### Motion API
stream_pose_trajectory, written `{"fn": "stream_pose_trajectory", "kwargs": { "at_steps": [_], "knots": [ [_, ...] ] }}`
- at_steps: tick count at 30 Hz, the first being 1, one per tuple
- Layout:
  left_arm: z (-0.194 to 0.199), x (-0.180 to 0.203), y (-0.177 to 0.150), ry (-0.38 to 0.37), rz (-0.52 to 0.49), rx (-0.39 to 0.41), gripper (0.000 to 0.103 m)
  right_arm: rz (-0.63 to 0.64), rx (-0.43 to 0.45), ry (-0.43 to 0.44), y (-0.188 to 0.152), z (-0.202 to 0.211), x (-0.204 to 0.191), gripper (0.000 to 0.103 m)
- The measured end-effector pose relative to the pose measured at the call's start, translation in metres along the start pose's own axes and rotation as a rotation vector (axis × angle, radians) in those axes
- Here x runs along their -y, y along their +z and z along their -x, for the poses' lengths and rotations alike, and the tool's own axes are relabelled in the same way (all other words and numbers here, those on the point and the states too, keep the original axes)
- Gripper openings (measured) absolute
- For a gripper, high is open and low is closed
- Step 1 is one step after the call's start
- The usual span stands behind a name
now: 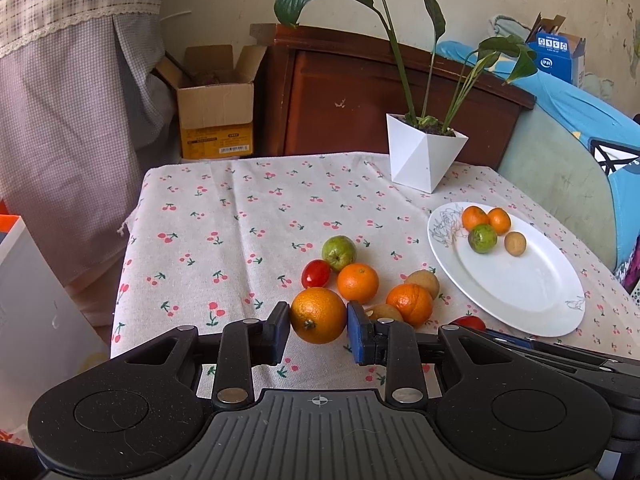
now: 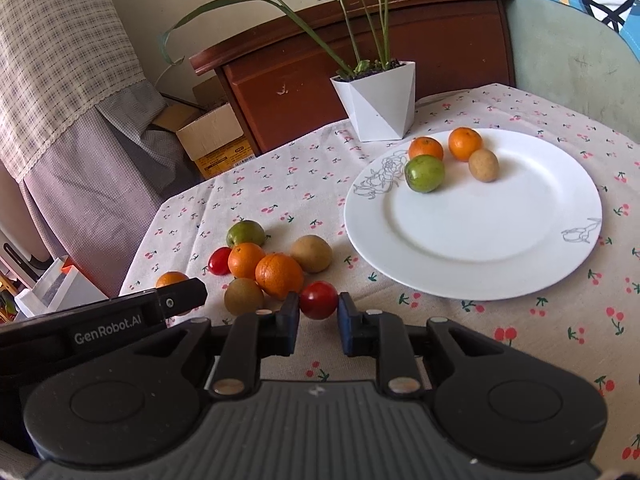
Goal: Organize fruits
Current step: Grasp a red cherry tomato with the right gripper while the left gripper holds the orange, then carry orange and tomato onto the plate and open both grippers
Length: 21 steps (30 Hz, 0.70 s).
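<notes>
Left tool is clamped on a large orange; both pads sit against its sides, at the near edge of the loose fruit group on the worktop. Can't tell whether it is lifted or resting on the cloth. Right tool is closed on a red cherry tomato, pads touching both sides, at the near end of the same group.

Loose pile behind them: two more oranges touching each other, a green fruit at the back, a second red tomato on the left, two brown round fruits on the right and front.

White plate is to the right of the pile, apart from it. Along its far rim: two small oranges, one green fruit, one brown fruit, clustered together. Rest of the plate is bare.

White angular planter with a leafy plant stands just behind the plate. Cherry-print cloth covers the worktop.
</notes>
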<state>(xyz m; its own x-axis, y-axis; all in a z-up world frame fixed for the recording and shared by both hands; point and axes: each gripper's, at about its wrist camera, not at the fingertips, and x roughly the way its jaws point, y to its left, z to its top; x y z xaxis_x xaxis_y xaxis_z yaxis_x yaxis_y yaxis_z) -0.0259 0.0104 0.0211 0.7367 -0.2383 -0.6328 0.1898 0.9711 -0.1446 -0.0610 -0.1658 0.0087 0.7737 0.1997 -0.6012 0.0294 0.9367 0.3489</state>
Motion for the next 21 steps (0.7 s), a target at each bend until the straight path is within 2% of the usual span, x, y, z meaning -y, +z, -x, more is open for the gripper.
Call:
{"fn": "stream_pose_trajectory", "kwargs": {
  "at_steps": [12, 17, 21],
  "knots": [
    [0.013, 0.035, 0.023, -0.107, -0.022, 0.047, 0.028, -0.087, 0.125, -0.051, 0.035, 0.044, 0.029, 0.021],
    [0.01, 0.056, 0.034, -0.176, -0.063, 0.023, 0.028, -0.142, 0.123, -0.059, 0.045, 0.06, 0.043, 0.021],
    [0.004, 0.073, 0.04, -0.225, -0.115, -0.011, 0.028, -0.127, 0.131, -0.114, 0.05, 0.068, 0.053, 0.021]
  ]
}}
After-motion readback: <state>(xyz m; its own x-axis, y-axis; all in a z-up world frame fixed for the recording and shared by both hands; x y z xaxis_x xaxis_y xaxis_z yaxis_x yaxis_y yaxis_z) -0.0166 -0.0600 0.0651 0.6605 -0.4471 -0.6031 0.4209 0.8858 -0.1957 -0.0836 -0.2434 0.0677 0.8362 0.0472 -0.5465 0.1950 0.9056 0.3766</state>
